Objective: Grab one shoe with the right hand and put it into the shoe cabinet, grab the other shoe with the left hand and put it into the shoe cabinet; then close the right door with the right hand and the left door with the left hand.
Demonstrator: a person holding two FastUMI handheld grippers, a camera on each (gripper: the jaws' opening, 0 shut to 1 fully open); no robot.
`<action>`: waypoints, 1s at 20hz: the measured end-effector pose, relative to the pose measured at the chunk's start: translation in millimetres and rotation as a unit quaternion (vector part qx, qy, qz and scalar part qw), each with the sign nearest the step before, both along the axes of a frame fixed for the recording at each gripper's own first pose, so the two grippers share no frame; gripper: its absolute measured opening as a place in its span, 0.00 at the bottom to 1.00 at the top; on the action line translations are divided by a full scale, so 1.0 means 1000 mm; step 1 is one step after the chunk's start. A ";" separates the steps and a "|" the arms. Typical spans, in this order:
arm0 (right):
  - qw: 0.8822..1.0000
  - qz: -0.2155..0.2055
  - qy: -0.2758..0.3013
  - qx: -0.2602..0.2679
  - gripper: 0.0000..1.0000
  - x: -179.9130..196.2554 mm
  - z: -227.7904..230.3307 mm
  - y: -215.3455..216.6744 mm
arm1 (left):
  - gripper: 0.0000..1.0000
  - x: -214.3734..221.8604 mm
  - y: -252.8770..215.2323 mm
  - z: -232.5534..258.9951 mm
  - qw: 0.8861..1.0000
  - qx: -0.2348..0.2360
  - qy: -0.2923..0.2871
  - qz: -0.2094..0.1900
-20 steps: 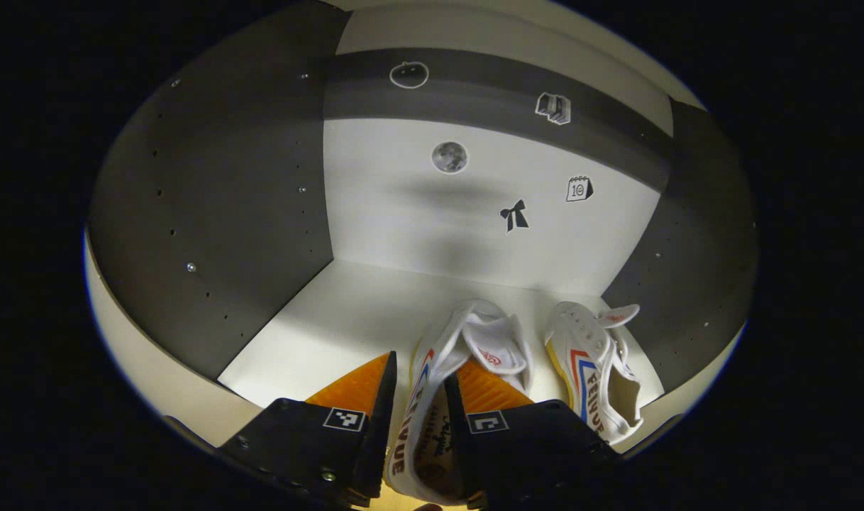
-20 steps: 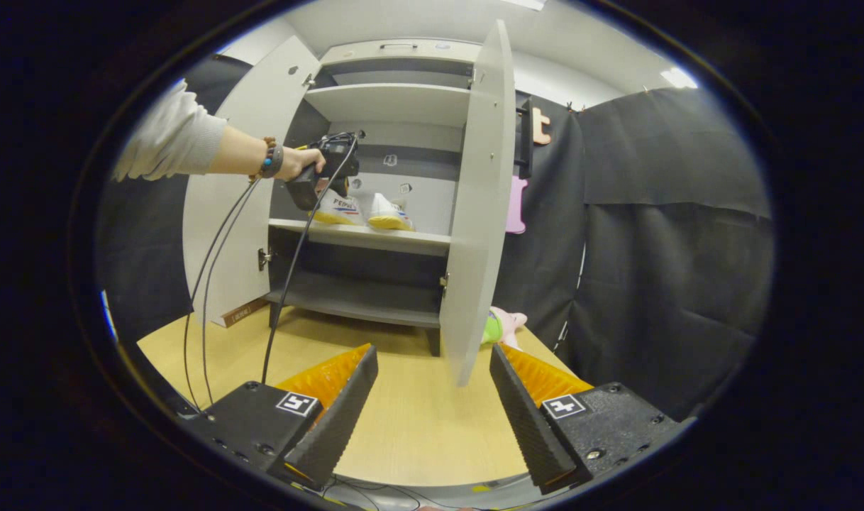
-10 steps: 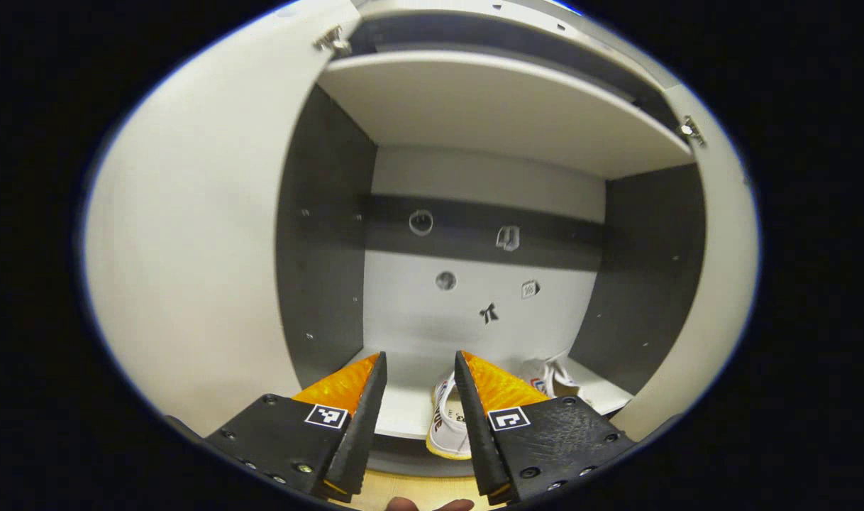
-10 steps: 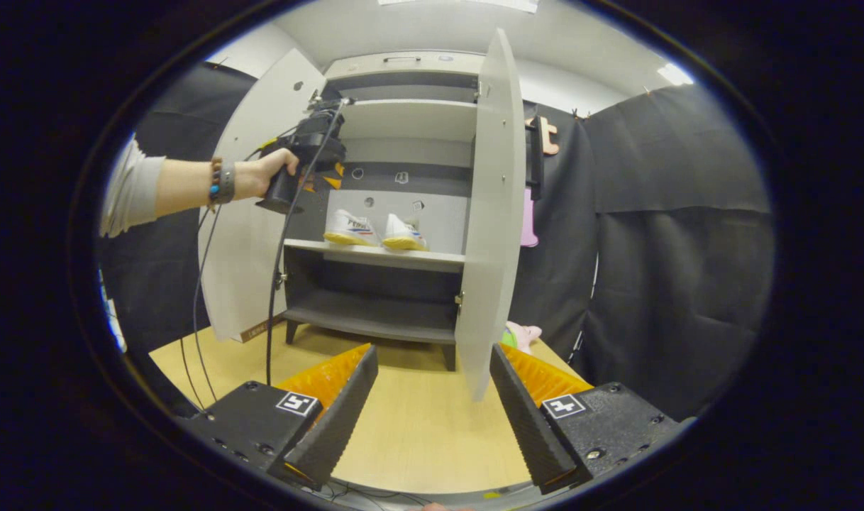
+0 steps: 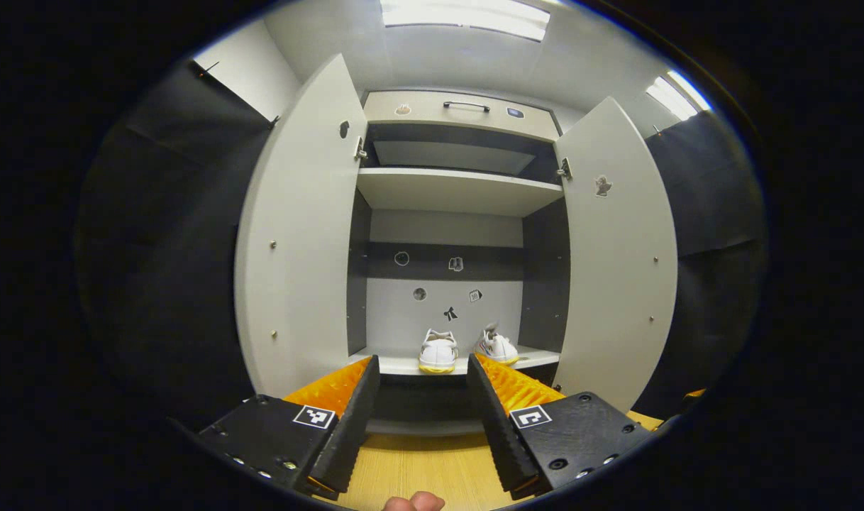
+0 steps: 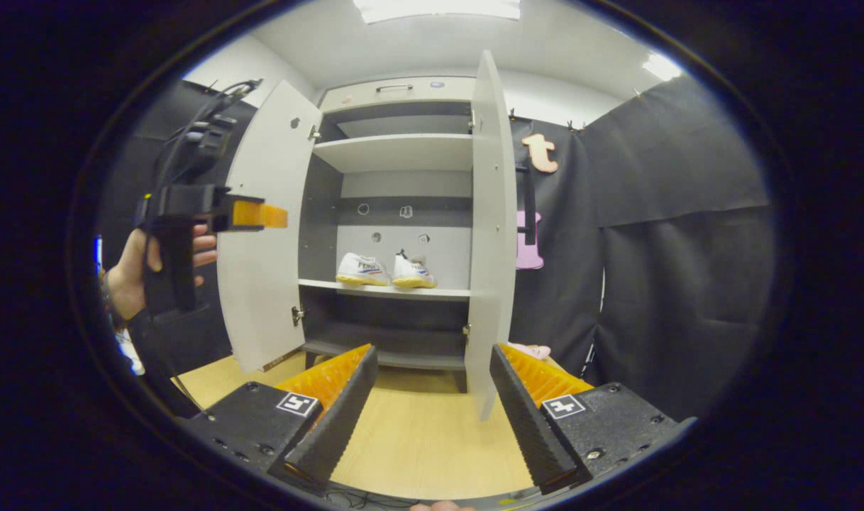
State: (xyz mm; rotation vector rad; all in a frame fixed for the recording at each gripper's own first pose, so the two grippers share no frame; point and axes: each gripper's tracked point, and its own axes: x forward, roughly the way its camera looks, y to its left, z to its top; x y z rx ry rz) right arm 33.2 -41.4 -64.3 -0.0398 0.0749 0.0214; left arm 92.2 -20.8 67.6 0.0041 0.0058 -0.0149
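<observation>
Two white shoes stand side by side on the cabinet's middle shelf [image 5: 403, 367]: one shoe [image 5: 438, 351] and the other shoe [image 5: 496, 347] to its right, also seen as a left shoe [image 6: 361, 270] and a right shoe [image 6: 413, 272]. Both doors stand open: left door [image 5: 301, 241], right door [image 5: 616, 262]; in the right gripper view the right door [image 6: 490, 234] is edge-on. My left gripper [image 5: 423, 411] is open and empty, well back from the cabinet. My right gripper [image 6: 432, 415] is open and empty, with the right door's lower edge between its fingers' line of sight. A hand holds the left gripper [image 6: 258, 214] at the left.
The cabinet stands on a light wooden floor [image 6: 418, 433]. It has an upper shelf [image 5: 453, 190], a lower shelf [image 6: 389, 351] and a top drawer with a handle [image 5: 466, 106]. Black cloth walls flank it. Cables hang from the left gripper.
My left gripper let go of the shoe on the shelf, opened, and pulled back out of the cabinet to the left. The right gripper stayed open and shifted slightly.
</observation>
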 end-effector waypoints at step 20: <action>0.991 -0.121 -0.062 0.012 1.00 0.145 0.150 -0.180 | 0.90 -0.132 0.019 -0.070 0.999 -0.024 0.031 0.035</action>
